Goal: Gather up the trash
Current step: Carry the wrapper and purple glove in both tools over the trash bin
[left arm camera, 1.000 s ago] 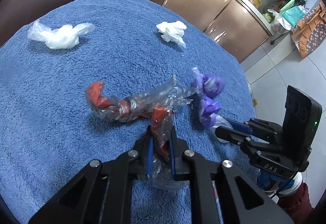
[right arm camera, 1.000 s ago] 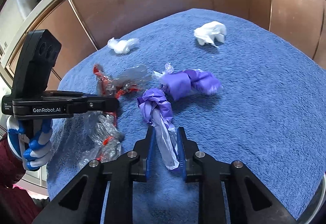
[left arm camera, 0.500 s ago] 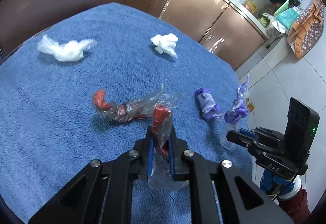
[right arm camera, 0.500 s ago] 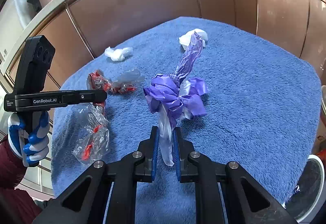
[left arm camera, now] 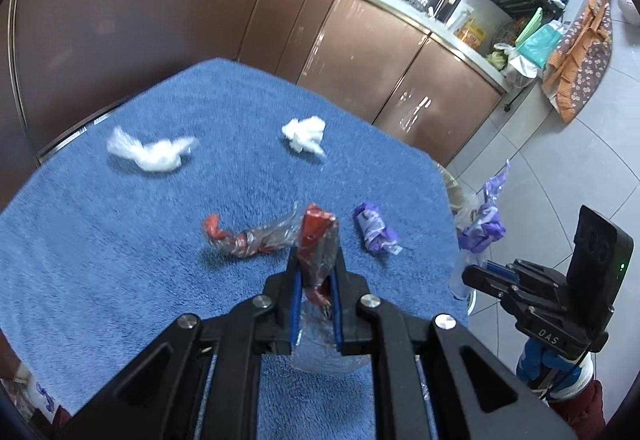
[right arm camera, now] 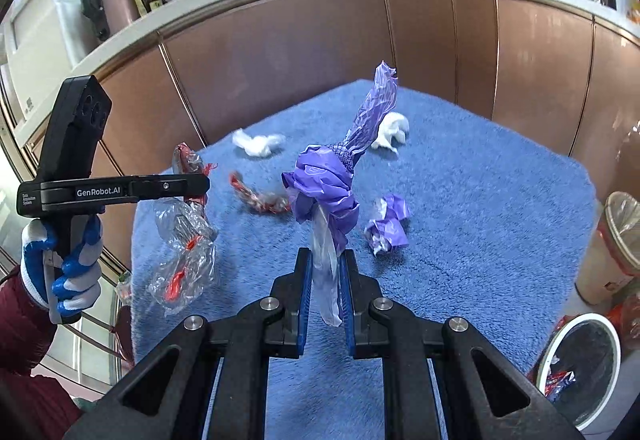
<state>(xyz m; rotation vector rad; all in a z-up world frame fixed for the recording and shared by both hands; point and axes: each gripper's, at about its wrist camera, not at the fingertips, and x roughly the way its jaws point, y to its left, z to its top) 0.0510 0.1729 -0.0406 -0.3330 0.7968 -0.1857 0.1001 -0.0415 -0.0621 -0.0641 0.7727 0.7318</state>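
- Both grippers are loaded, so this looks like the carry-to-the-bin step of the cleanup.
- The left gripper (left arm camera: pixel 316 276) is pinched nearly closed on a red-and-clear plastic wrapper (left arm camera: pixel 318 240), bottom centre of the left wrist view. The wrapper is off the blue towel (left arm camera: pixel 120 280) and dangles below the jaws.
- The right gripper (right arm camera: pixel 324 280) is clamped just as tight on a purple plastic bag (right arm camera: pixel 326 188). It has the pale tail end, and the knotted bunch sticks up above the pads, centre of the right wrist view.
- Still lying on the towel: another red wrapper (left arm camera: pixel 244 240) mid-frame, a small purple wad (left arm camera: pixel 376 232) to its right, a white tissue (left arm camera: pixel 304 134) in the upper middle, and a crumpled clear bag (left arm camera: pixel 150 154) in the upper left.
- A white-rimmed bin (right arm camera: pixel 580 368) sits in the lower right corner of the right wrist view, down off the towel's edge.
- My guess for the next move: swing both loads over that rim, let go only once they're above the opening, then come back for the other four pieces.
- The floppy plastic could snag on the rim, so a bit of height seems smart.
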